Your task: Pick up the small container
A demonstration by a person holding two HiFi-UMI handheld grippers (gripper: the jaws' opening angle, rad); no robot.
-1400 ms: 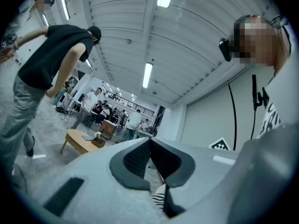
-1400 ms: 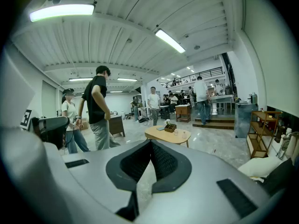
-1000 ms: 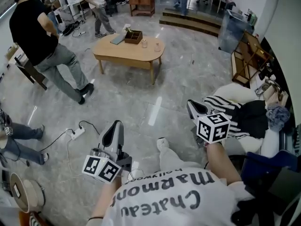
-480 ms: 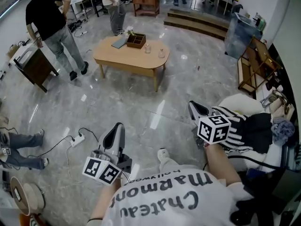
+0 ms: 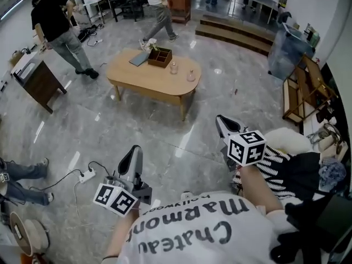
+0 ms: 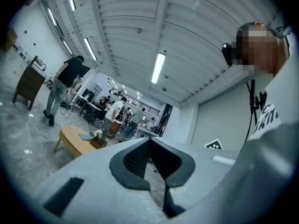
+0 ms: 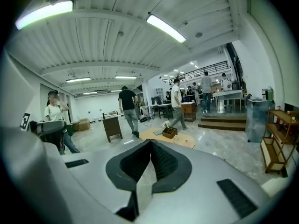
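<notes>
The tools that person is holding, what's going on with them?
A person holds two tools. The left tool and the right tool are both shut and empty, pointing toward a low table some way ahead. Two small containers and a box stand on it, untouched.

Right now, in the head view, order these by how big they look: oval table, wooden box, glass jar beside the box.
Oval table, largest.
Wooden box.
Glass jar, smallest.
All share the tabletop, so nearness barely matters.
</notes>
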